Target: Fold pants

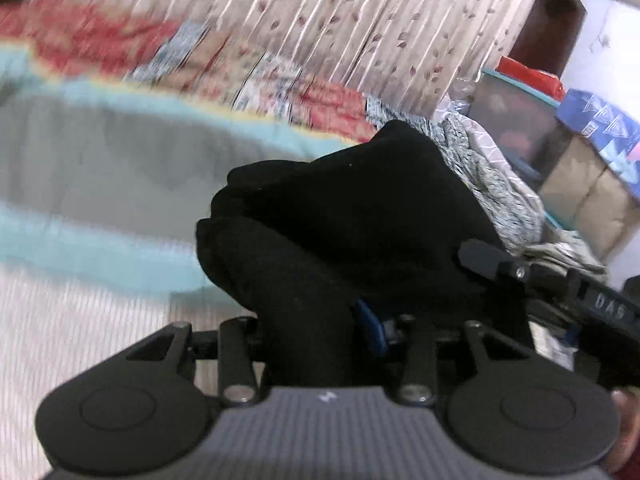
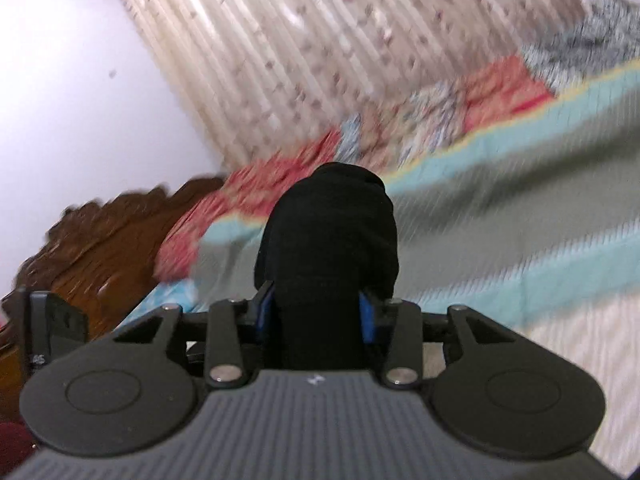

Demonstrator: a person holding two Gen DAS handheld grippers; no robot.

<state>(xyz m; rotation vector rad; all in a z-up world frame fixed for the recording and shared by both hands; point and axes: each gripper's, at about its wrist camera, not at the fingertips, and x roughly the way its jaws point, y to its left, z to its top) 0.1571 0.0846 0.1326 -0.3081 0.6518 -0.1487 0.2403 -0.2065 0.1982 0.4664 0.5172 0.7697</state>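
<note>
The black pants [image 1: 340, 220] are bunched and lifted above the bed. My left gripper [image 1: 320, 320] is shut on a thick fold of them; the cloth hides its fingertips, and only a blue pad [image 1: 372, 324] shows. My right gripper [image 2: 320, 312] is shut on another bunch of the pants [image 2: 332, 232], with blue pads [image 2: 265, 312] on either side of the cloth. Part of the right gripper [image 1: 560, 288] shows at the right edge of the left wrist view, close beside the pants.
The bed has a teal, grey and white striped blanket [image 1: 100, 168] with a red floral quilt [image 1: 88, 40] behind it. A patterned curtain [image 1: 340, 12] hangs at the back. A wooden headboard [image 2: 100, 248] stands at the left. Boxes and piled cloth [image 1: 560, 140] lie at the right.
</note>
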